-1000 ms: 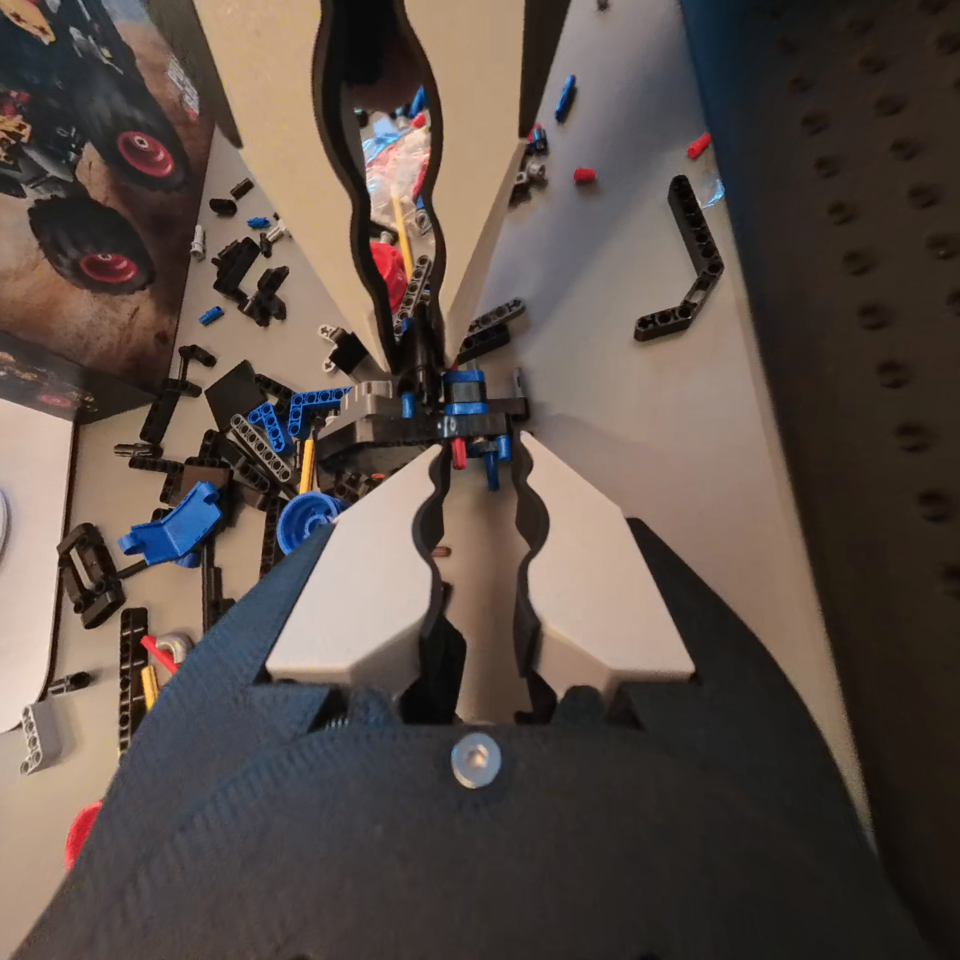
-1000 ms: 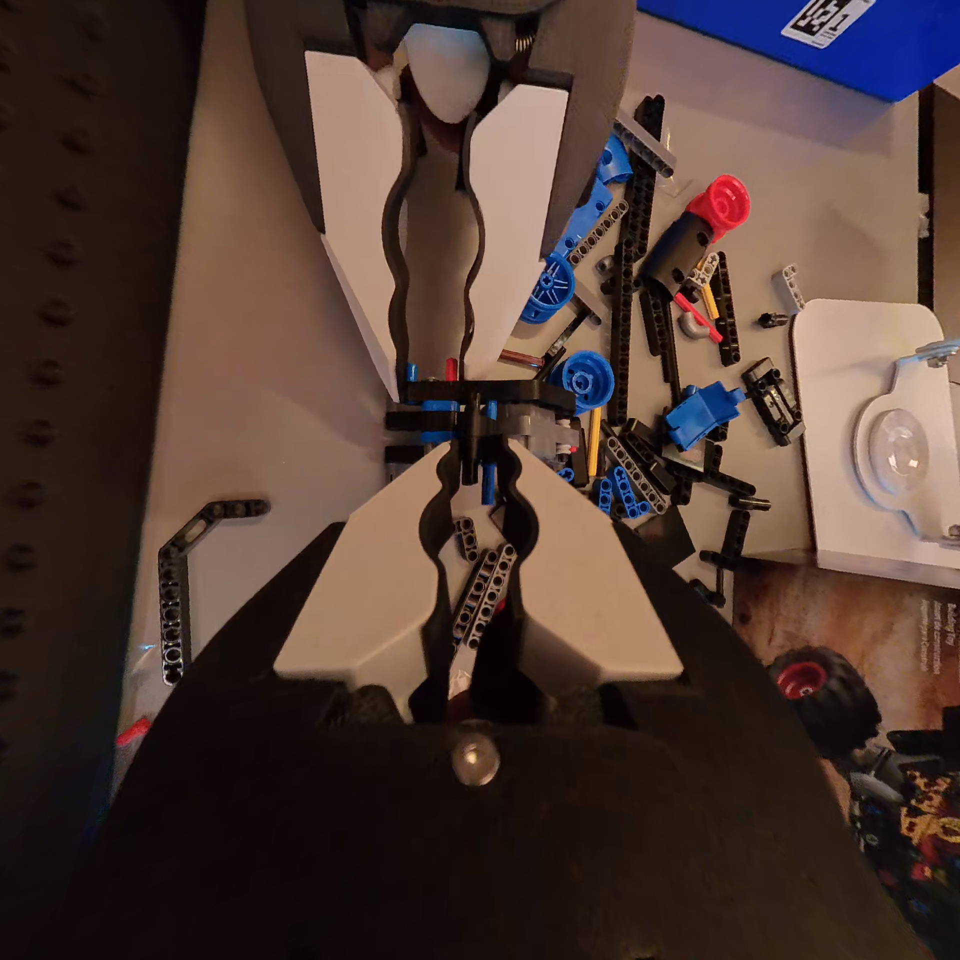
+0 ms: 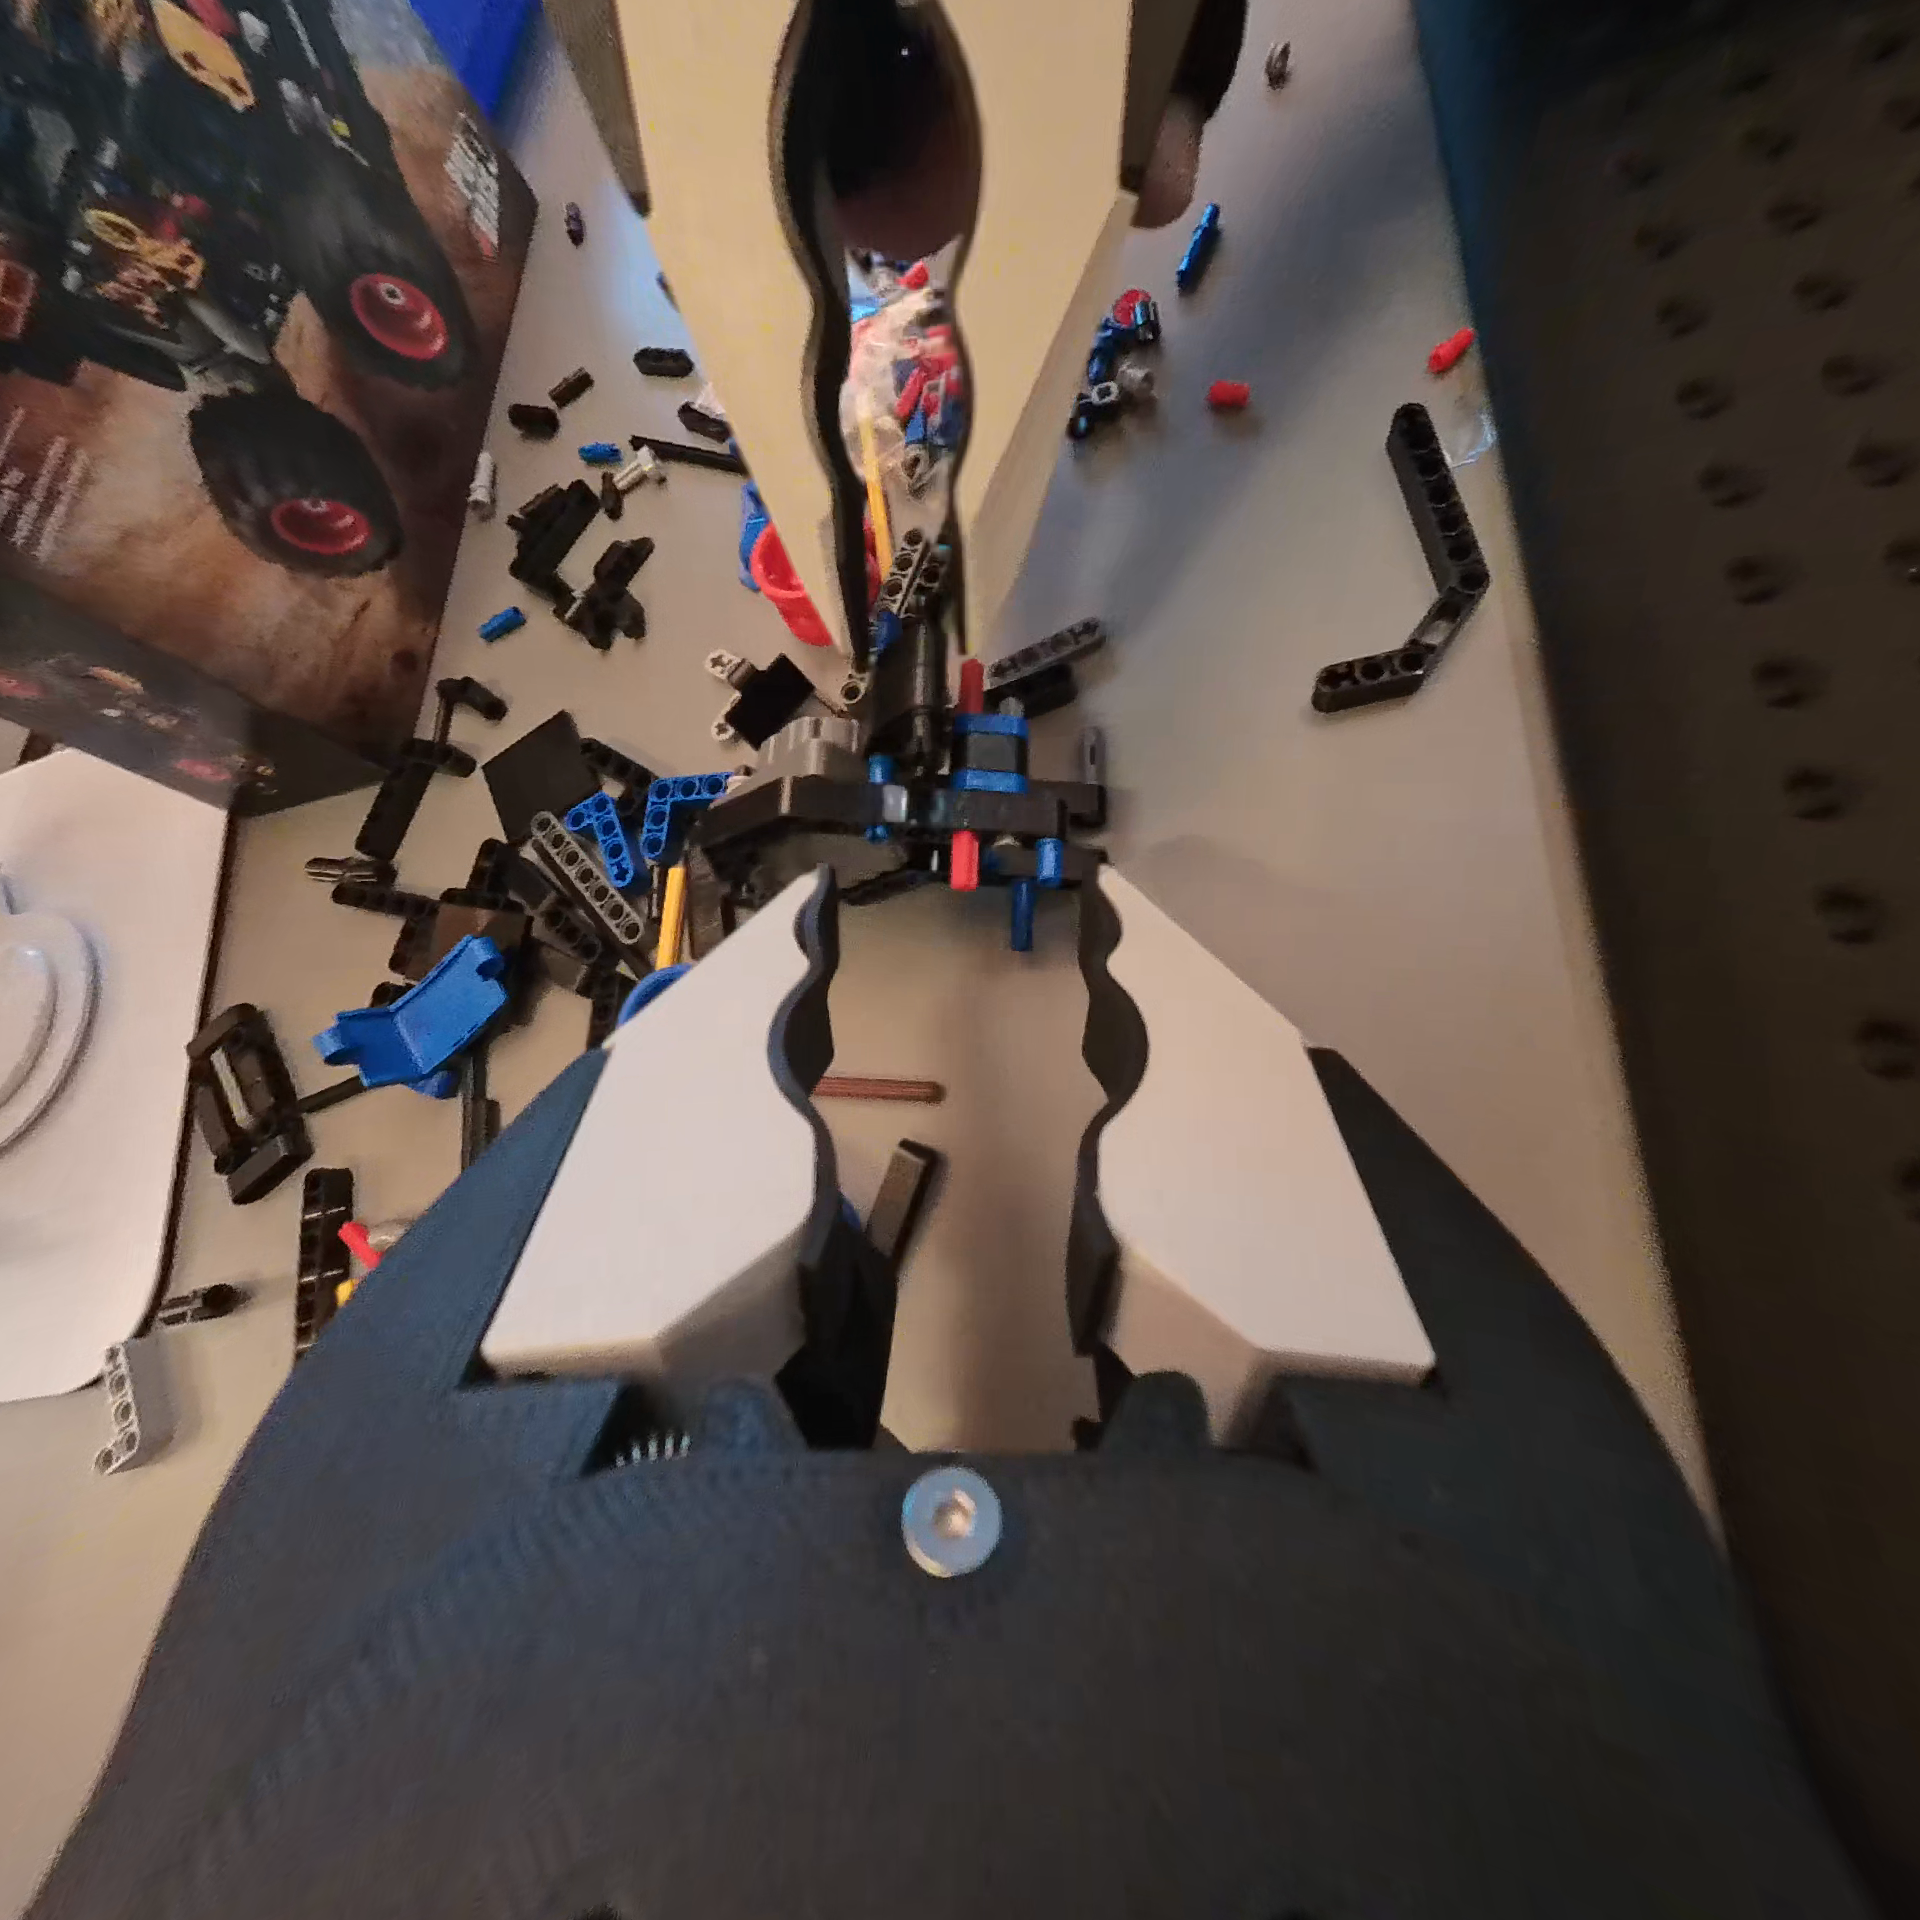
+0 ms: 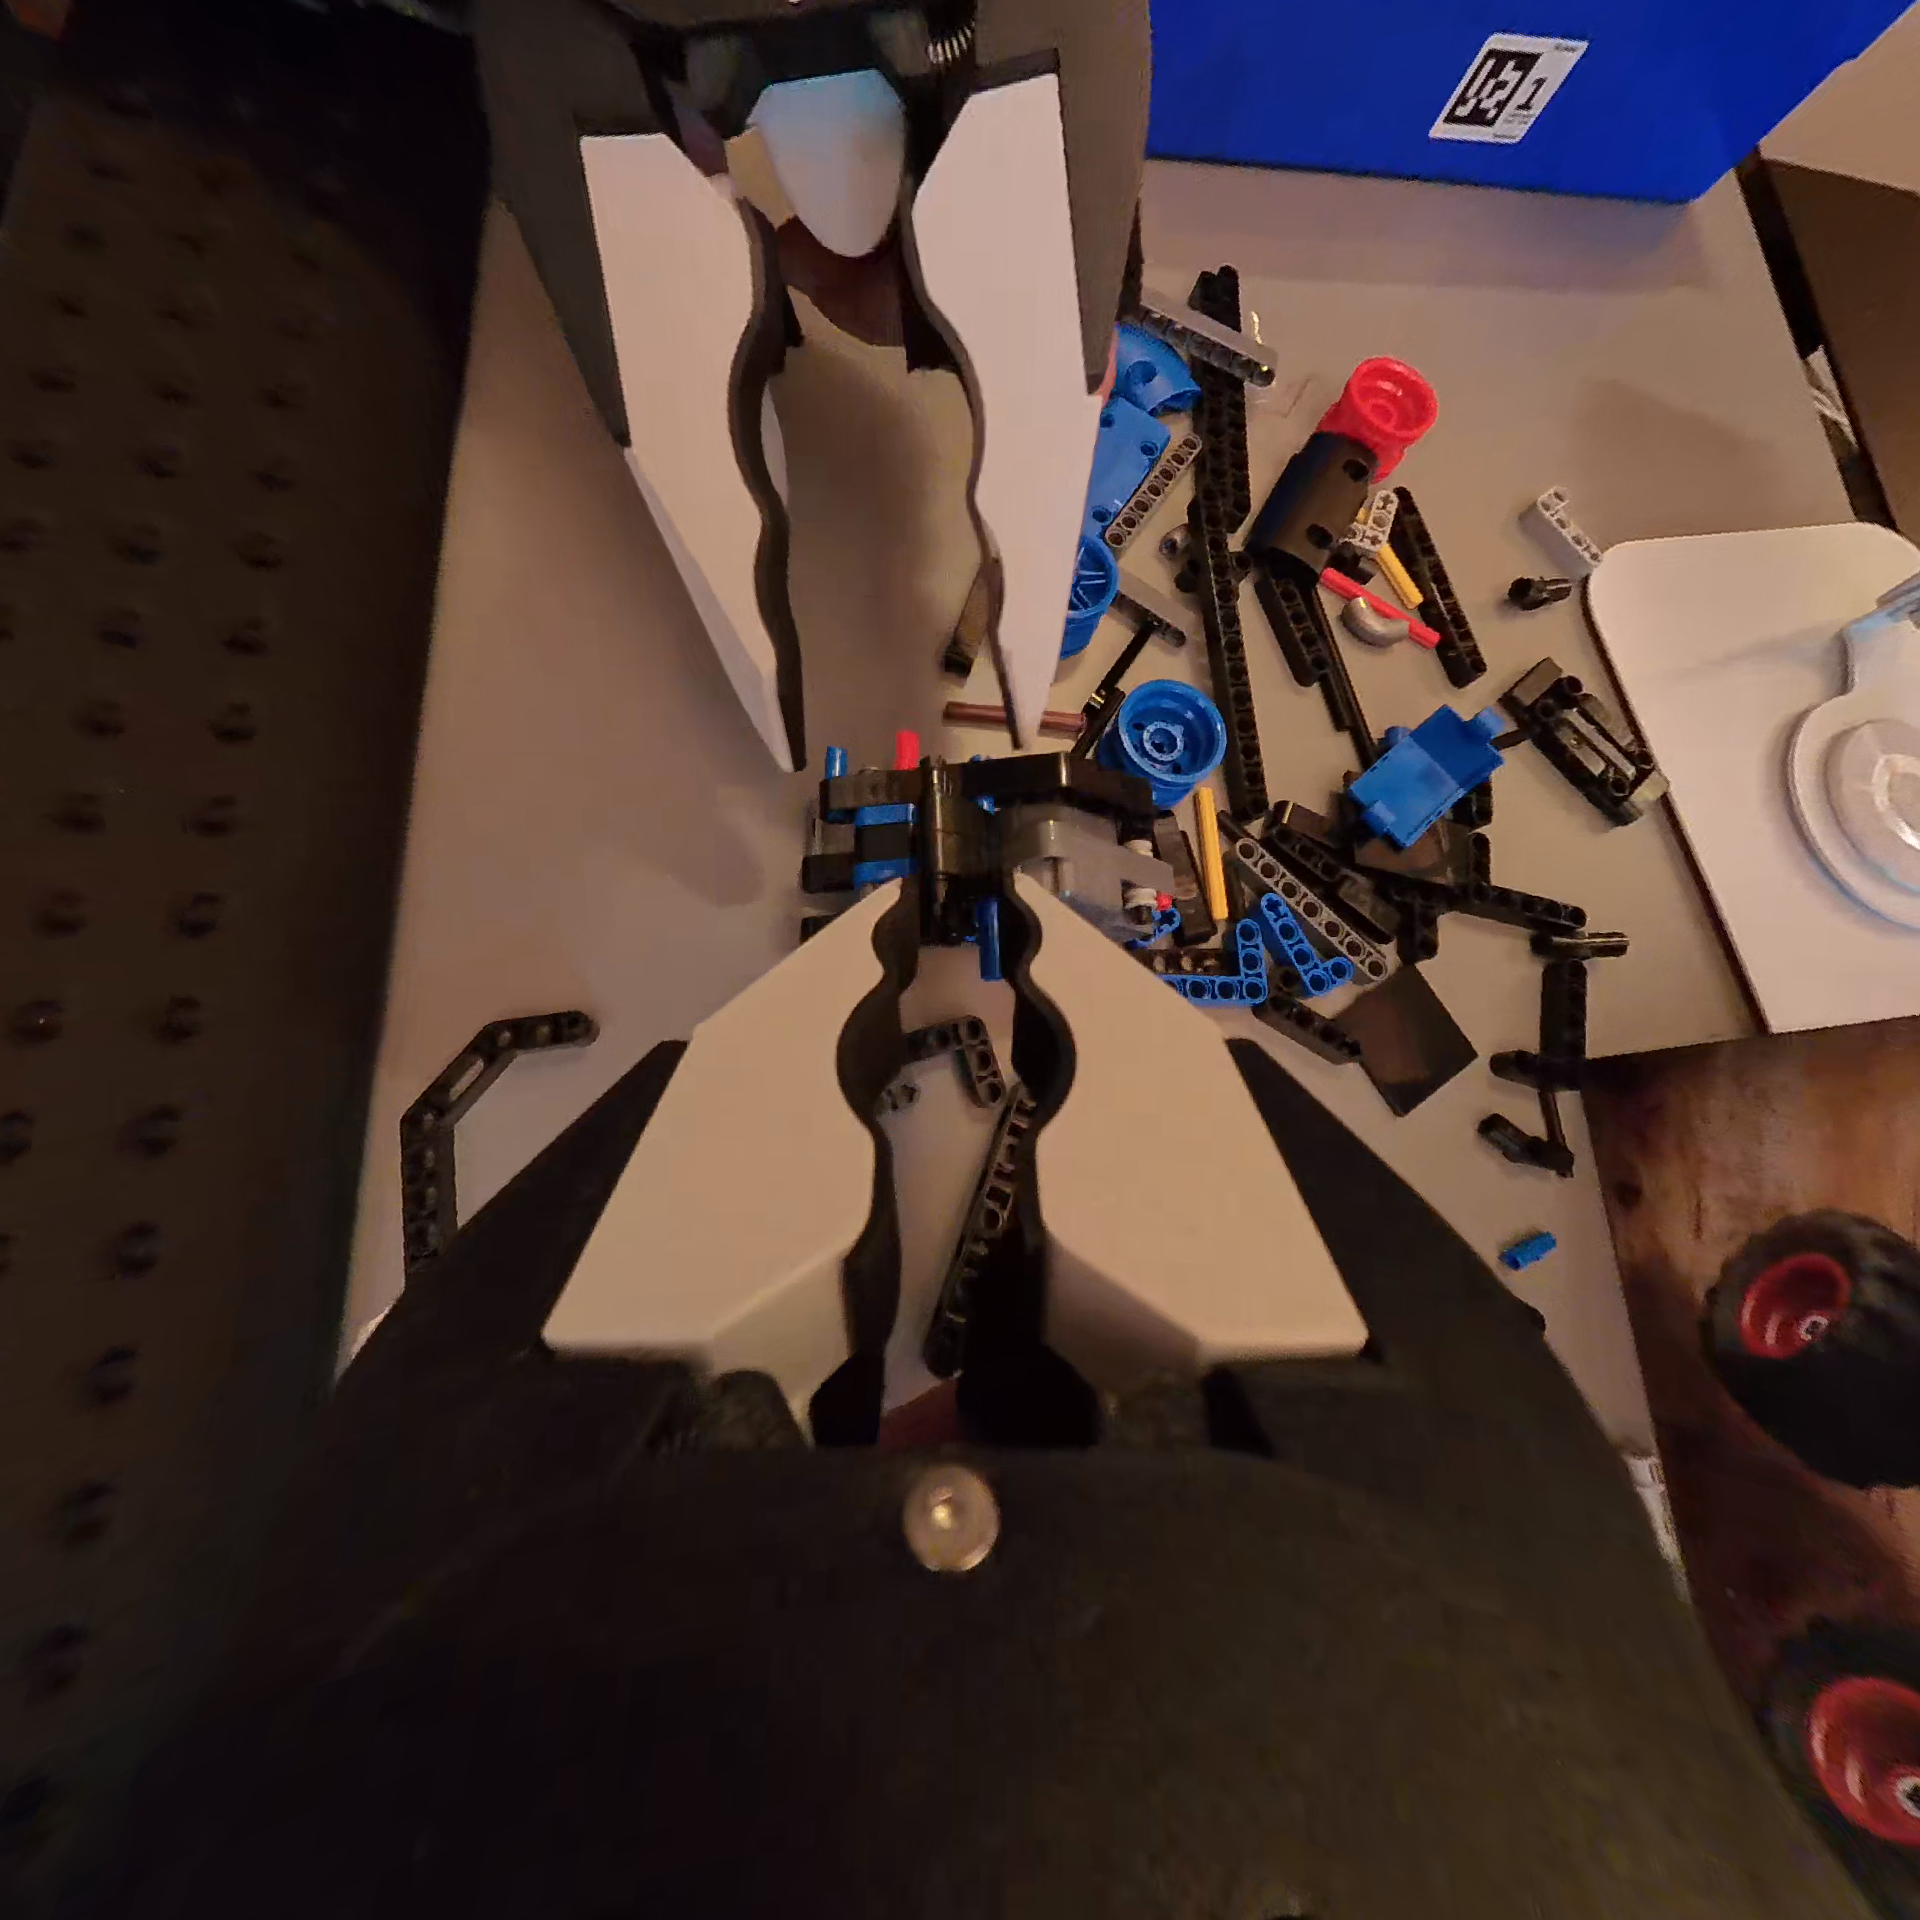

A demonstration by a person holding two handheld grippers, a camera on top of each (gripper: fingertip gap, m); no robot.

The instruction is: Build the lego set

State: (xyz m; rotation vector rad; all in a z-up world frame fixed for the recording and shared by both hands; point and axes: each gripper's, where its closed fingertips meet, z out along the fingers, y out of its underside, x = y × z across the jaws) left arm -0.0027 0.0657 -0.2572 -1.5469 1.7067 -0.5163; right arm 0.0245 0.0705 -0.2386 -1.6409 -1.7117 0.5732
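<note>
While the right gripper (image 4: 961, 899) clamps its fingertips on the black and blue lego assembly (image 4: 966, 831) just above the grey table (image 4: 582, 831), the left gripper (image 3: 956, 883) stands with its jaws apart on the opposite side, its tips just beside the assembly. Loose pieces lie scattered beside it, among them a blue wheel hub (image 4: 1164, 740).

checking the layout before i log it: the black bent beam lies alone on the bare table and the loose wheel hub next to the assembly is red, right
Not quite: the wheel hub next to the assembly is blue, as the right wrist view shows. The red hub lies farther off in the pile. The black bent beam does lie alone on the bare table.
</note>
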